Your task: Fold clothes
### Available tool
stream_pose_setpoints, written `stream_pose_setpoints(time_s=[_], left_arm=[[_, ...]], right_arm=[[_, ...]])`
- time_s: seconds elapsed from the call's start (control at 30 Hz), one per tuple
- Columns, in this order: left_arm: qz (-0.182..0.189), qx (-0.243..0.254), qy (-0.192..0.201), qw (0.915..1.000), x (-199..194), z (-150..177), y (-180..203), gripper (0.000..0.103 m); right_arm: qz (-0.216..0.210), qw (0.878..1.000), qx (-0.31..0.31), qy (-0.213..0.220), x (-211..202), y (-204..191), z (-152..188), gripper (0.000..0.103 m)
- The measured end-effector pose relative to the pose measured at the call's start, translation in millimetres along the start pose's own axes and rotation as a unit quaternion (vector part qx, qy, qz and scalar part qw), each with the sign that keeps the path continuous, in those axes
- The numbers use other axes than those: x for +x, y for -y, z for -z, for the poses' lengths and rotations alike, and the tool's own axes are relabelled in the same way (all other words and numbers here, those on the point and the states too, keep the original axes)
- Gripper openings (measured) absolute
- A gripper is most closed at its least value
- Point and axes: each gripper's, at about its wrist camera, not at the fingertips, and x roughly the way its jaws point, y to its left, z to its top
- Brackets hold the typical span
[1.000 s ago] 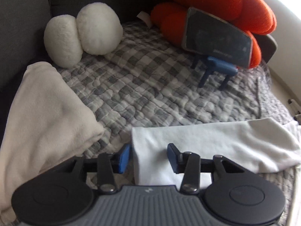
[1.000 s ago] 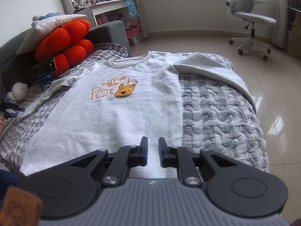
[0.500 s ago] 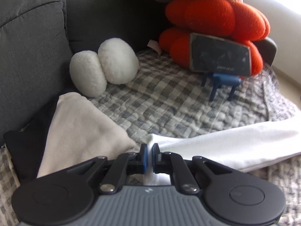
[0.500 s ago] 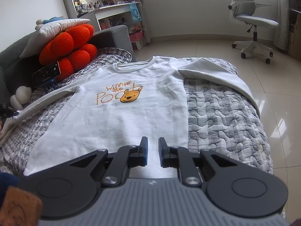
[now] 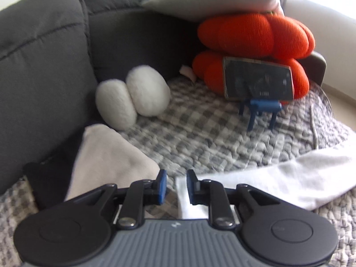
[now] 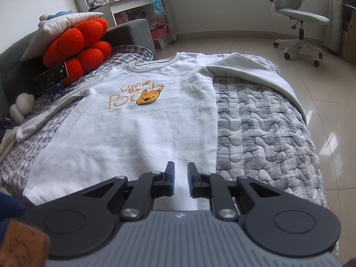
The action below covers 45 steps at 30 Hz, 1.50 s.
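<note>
A white long-sleeved top (image 6: 142,129) with an orange bear print lies flat, front up, on the quilted cover (image 6: 262,120). Its left sleeve (image 5: 278,178) stretches out towards my left gripper (image 5: 175,187). The jaws of that gripper are opening. The cuff's edge lies just below the gap and under the right-hand finger (image 5: 192,187), and the pads do not press on it. My right gripper (image 6: 180,182) hovers over the top's lower hem, its jaws opening slightly around a narrow gap with nothing between them. The right sleeve (image 6: 251,75) runs along the far bed edge.
A folded cream cloth (image 5: 106,162) lies left of the cuff against the grey sofa back (image 5: 40,66). Behind are a white plush (image 5: 133,100), an orange cushion (image 5: 255,33) and a phone on a blue stand (image 5: 258,82). An office chair (image 6: 298,20) stands on the tiled floor.
My left gripper closed on the sleeve cuff, lifted and tilted up, then parted its jaws and let the cuff go. The sleeve now lies straighter. The right gripper has barely moved.
</note>
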Motion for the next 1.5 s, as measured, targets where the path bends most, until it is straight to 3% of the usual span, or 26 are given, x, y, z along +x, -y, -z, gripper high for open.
stream_pose_setpoints(time_s=[0.1, 0.23, 0.33, 0.43, 0.5, 0.67, 0.77, 0.83, 1.1, 1.23, 1.4, 1.5], left_arm=[[0.024, -0.005, 0.002, 0.9997, -17, -2, 7, 0.027], [0.116, 0.011, -0.013, 0.9931, -39, 11, 45, 0.033], [0.194, 0.057, -0.028, 0.979, -60, 34, 95, 0.033], [0.272, 0.097, -0.052, 0.956, -82, 62, 135, 0.033], [0.299, 0.115, -0.065, 0.945, -90, 78, 153, 0.033], [0.314, 0.13, -0.098, 0.9355, -98, 103, 160, 0.032], [0.319, 0.126, -0.104, 0.9335, -107, 110, 148, 0.031], [0.326, 0.122, -0.108, 0.9314, -116, 114, 133, 0.031], [0.345, 0.122, -0.139, 0.9201, -135, 148, 104, 0.031], [0.361, 0.103, -0.153, 0.9142, -135, 155, 104, 0.031], [0.375, 0.103, -0.164, 0.9067, -134, 163, 114, 0.031], [0.364, 0.104, -0.172, 0.9093, -130, 162, 119, 0.021]], right_arm=[[-0.002, 1.0, -0.004, -0.001, 4, -3, 3, 0.034], [0.001, 1.0, -0.02, -0.009, 12, -11, 7, 0.034], [0.01, 0.999, -0.031, -0.012, 14, -13, 10, 0.034], [0.017, 0.999, -0.035, -0.013, 11, -9, 13, 0.034], [0.018, 0.999, -0.031, -0.014, 7, -1, 16, 0.033], [0.003, 1.0, -0.006, -0.006, -6, 18, 20, 0.029], [0.028, 1.0, -0.002, -0.002, -14, 23, 24, 0.038], [0.024, 1.0, 0.009, 0.004, -23, 30, 30, 0.038], [-0.064, 0.994, 0.085, 0.011, -57, 49, 56, 0.038], [-0.05, 0.996, 0.078, -0.006, -54, 43, 63, 0.038], [-0.065, 0.995, 0.071, -0.009, -48, 34, 65, 0.023], [-0.05, 0.996, 0.068, -0.005, -42, 33, 66, 0.008]])
